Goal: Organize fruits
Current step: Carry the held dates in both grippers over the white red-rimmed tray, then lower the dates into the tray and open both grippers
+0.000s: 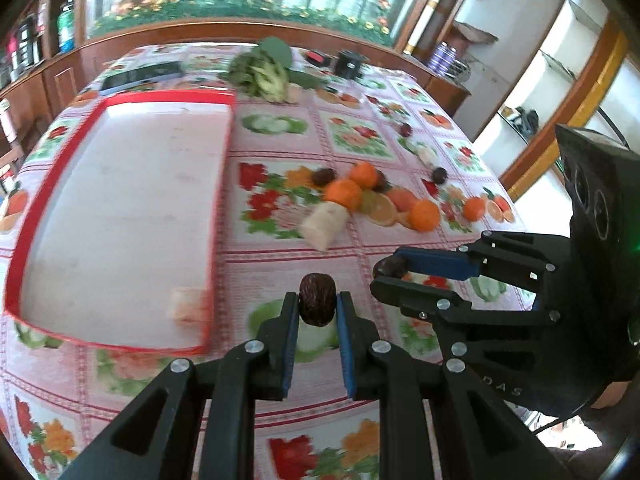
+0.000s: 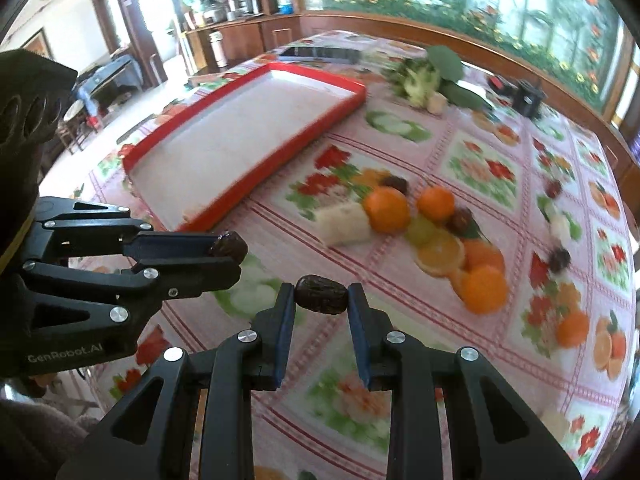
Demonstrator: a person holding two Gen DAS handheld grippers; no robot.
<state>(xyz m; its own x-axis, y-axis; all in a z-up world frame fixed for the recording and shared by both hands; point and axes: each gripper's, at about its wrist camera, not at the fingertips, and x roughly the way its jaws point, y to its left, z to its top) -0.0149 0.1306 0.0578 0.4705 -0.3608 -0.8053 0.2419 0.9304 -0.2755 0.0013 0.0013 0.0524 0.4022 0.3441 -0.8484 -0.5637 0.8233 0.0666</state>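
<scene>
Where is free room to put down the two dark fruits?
The red tray is bare except for a pale piece at its near corner. The cloth between the tray and the pale chunk is free. It is crowded around the oranges.

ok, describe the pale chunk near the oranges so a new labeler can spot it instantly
Start at the red-rimmed tray; just off its long side on the flowered tablecloth is a fruit cluster. The pale chunk lies at the tray-side end, against an orange. It is the only whitish, blocky piece there; its neighbours are round.
</scene>
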